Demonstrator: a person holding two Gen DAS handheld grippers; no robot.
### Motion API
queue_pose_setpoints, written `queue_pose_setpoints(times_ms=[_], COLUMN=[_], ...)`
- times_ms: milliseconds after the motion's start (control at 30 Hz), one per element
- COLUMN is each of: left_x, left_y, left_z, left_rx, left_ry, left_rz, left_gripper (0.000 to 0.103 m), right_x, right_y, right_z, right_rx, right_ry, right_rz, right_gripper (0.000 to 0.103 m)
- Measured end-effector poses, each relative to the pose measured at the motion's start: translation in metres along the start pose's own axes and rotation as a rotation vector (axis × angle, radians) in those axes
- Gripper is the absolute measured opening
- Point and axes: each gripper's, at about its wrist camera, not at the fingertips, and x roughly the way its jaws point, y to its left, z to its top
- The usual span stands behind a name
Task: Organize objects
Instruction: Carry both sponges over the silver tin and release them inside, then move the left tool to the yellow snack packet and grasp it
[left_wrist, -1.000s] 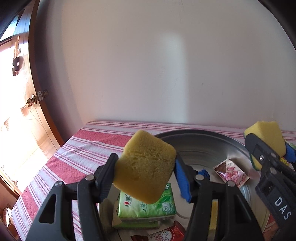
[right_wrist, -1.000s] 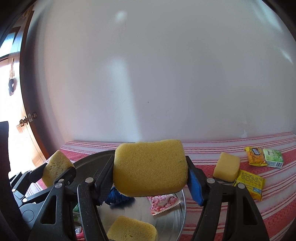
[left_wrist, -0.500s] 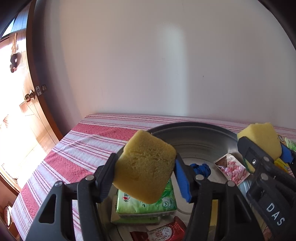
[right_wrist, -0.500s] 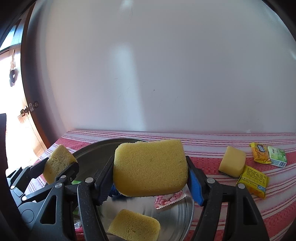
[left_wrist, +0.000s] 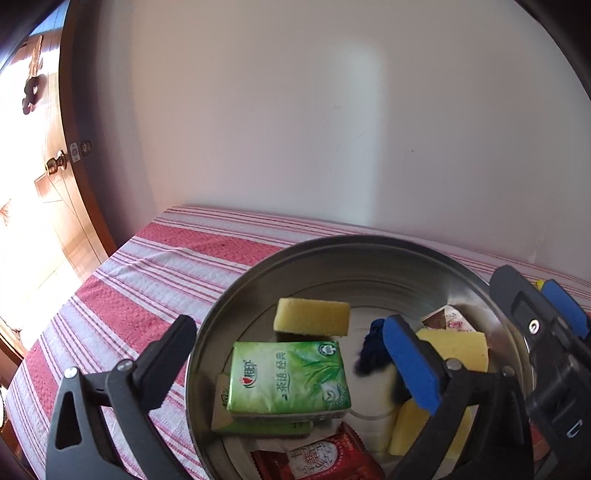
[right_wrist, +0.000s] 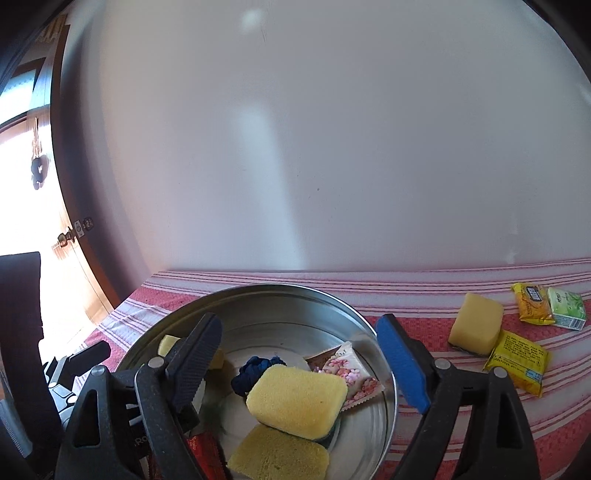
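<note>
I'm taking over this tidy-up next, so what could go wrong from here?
The metal bowl is getting crowded: the sponge just let go by the right gripper rests tilted on another sponge and might slide. Both grippers' jaws have just opened close together; the left gripper could bump the right when pulling back.

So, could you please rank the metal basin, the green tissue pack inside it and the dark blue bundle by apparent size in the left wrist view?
1. metal basin, largest by far
2. green tissue pack
3. dark blue bundle, smallest, though a blue pad partly hides it
</note>
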Motion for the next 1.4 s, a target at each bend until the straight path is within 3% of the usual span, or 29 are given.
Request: queue_pose_setpoints(times_ms=[167, 400, 767, 967, 1133, 1267, 1400], left_x=[-0.003, -0.006, -0.026, -0.04, -0.033, -0.022, -0.023], left_y=[-0.001, -0.003, 0.002, 0.013, 0.036, 0.041, 0.025], left_z=[-0.001, -0.001, -0.002, -0.002, -0.004, -0.006, -0.012], left_rx=[0.004, 0.006, -0.055, -0.11, -0.225, -0.248, -0.193], left_ry=[-0.007, -0.038, -0.176, -0.283, -0.274, -0.225, -0.239], left_rz=[-0.003, 0.002, -0.069, 0.011, 0.106, 0.102, 0.081], left_gripper=[0.102, 0.102, 0.103, 0.103, 0.103, 0.103, 0.103], right_x=[-0.006, -0.005, -0.019, -0.026, -0.029, -0.028, -0.028], right_y=[-0.009, -0.027, -0.043, -0.06, -0.086, -0.105, -0.12], right_z=[-0.001, -0.007, -0.009, -0.011, -0.013, -0.016, -0.021], right_rx=[0.024, 0.083, 0.11, 0.129, 0.19, 0.207, 0.16], right_ry=[-0.05, -0.041, -0.105, -0.118, -0.115, -0.083, -0.054], right_rz=[-0.043, -0.068, -0.107, -0.172, -0.223, -0.239, -0.297], right_gripper=[0.088, 0.088, 0.088, 0.088, 0.088, 0.088, 0.088])
